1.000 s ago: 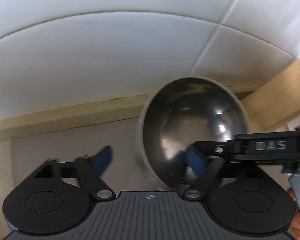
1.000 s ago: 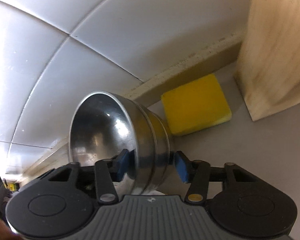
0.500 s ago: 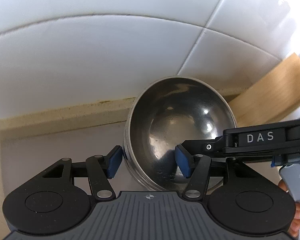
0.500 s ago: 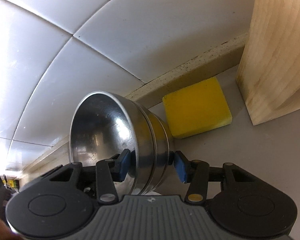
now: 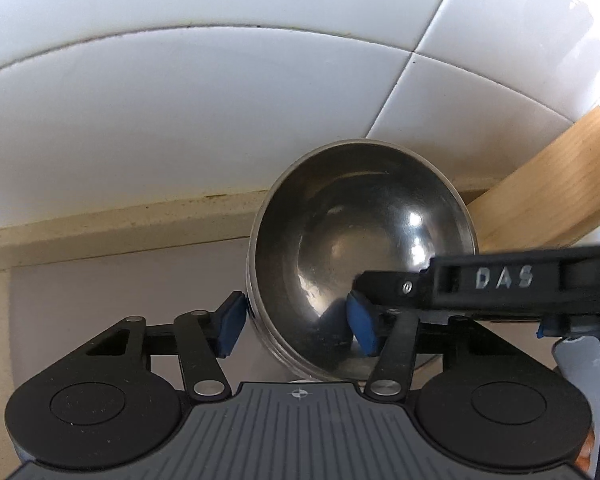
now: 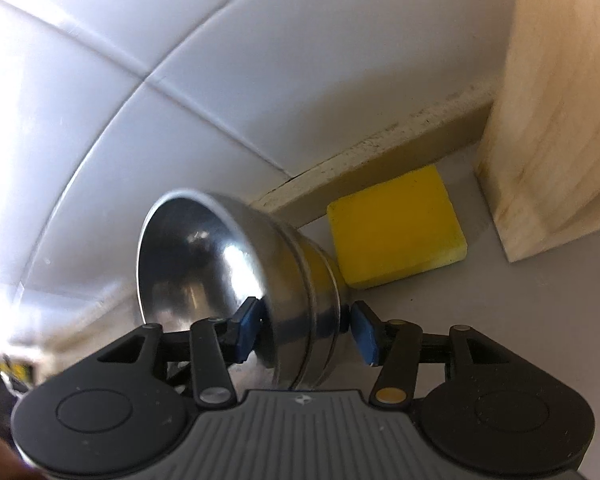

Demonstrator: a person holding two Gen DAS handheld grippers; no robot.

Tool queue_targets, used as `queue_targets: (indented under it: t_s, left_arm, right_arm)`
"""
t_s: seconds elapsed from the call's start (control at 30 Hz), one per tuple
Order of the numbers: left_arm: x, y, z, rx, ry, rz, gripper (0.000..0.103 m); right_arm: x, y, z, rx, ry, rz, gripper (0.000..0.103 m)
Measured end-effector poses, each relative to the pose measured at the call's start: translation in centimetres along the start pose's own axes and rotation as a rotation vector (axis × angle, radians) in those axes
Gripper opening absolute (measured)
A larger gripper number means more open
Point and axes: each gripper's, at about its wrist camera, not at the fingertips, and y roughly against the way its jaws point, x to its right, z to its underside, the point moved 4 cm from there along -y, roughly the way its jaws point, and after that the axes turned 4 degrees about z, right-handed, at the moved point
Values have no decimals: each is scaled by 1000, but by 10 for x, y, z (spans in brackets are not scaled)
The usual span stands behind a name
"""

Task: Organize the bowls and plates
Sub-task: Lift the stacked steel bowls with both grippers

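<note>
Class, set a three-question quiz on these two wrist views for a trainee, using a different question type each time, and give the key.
1. True or false: the bowls sit flat on the counter.
2. In the right wrist view, what lies behind the bowls? A: a yellow sponge. B: a red cup. C: a fork.
3. Fill the gap: in the left wrist view, the right pad of the left tool is ___ the top bowl.

Key
1. False. They are tipped on their side.
2. A.
3. Inside. The other pad is outside the rim.
</note>
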Motion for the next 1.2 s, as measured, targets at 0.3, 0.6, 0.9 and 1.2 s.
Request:
queue_targets:
  t_s: [0.3, 0.6, 0.9, 1.2]
  left_arm:
    - [-2, 14, 10, 16, -5, -23, 53]
    - [-6, 11, 21, 23, -36, -31, 55]
    - [-31, 7, 9, 18, 40, 14, 52]
    - [-16, 35, 20, 75, -73, -55, 51]
  right_arm:
    - [-2, 11, 5, -10, 20, -34, 30]
    - [-2, 5, 14, -17, 28, -12, 27]
    - [11, -3, 7, -6, -25, -68, 33]
    - [-5, 21, 24, 60, 91, -30, 20]
